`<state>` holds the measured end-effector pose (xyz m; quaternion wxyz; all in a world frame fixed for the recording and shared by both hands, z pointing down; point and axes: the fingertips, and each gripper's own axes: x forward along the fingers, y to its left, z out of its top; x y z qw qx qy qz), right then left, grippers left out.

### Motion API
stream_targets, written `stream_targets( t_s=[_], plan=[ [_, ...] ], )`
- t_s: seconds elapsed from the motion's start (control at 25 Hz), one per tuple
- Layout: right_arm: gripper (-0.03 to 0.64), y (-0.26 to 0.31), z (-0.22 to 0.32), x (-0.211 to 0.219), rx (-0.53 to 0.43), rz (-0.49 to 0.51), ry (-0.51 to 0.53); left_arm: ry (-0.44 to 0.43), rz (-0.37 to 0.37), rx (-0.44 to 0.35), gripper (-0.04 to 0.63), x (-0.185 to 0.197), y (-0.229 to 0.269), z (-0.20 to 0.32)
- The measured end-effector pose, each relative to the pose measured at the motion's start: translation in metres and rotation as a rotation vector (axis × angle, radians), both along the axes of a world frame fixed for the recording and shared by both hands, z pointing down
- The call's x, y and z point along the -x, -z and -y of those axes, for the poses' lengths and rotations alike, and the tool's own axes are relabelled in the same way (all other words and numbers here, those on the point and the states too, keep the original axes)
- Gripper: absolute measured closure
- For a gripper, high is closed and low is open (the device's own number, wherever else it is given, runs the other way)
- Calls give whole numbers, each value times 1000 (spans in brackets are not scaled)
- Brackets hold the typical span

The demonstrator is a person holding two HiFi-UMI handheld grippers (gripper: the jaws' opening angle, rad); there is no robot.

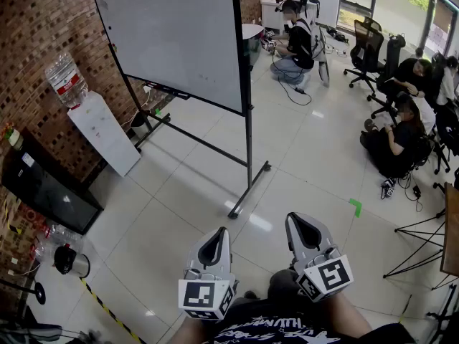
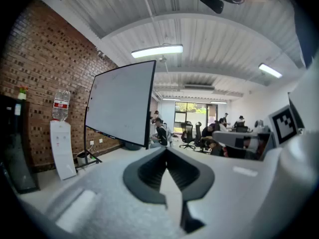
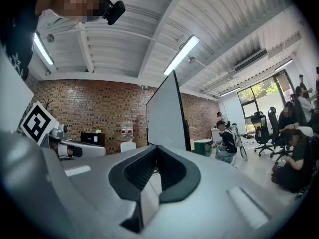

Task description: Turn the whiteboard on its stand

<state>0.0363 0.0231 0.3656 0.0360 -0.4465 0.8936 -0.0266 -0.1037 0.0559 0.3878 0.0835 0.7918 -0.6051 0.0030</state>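
A large whiteboard (image 1: 176, 34) stands upright on a black wheeled stand (image 1: 249, 163) across the tiled floor, well ahead of me. It also shows in the left gripper view as a whiteboard (image 2: 122, 106) and, edge-on, in the right gripper view as a whiteboard (image 3: 164, 116). My left gripper (image 1: 219, 232) and right gripper (image 1: 295, 219) are held side by side close to my body, both pointing at the board and well short of it. In both gripper views the jaws meet at the tips: the left gripper (image 2: 166, 149) and the right gripper (image 3: 155, 147) are shut with nothing between them.
A water dispenser (image 1: 100, 131) and a dark cabinet (image 1: 46, 192) stand along the brick wall at left. People sit on the floor behind the board (image 1: 294, 49) and at right (image 1: 398, 142), near office chairs (image 1: 366, 41). Green tape (image 1: 356, 206) marks the floor.
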Motion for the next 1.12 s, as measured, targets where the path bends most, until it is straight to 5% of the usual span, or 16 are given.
stream_targets(
  t_s=[0.32, 0.6, 1.12],
  plan=[
    [607, -7, 53, 16, -7, 20, 16, 11, 2, 23, 589, 11, -11, 44],
    [607, -12, 147, 16, 65, 34, 19, 66, 35, 7, 589, 12, -5, 123],
    [607, -5, 292, 3, 25, 36, 117, 200, 53, -14, 589, -1, 10, 254]
  ],
)
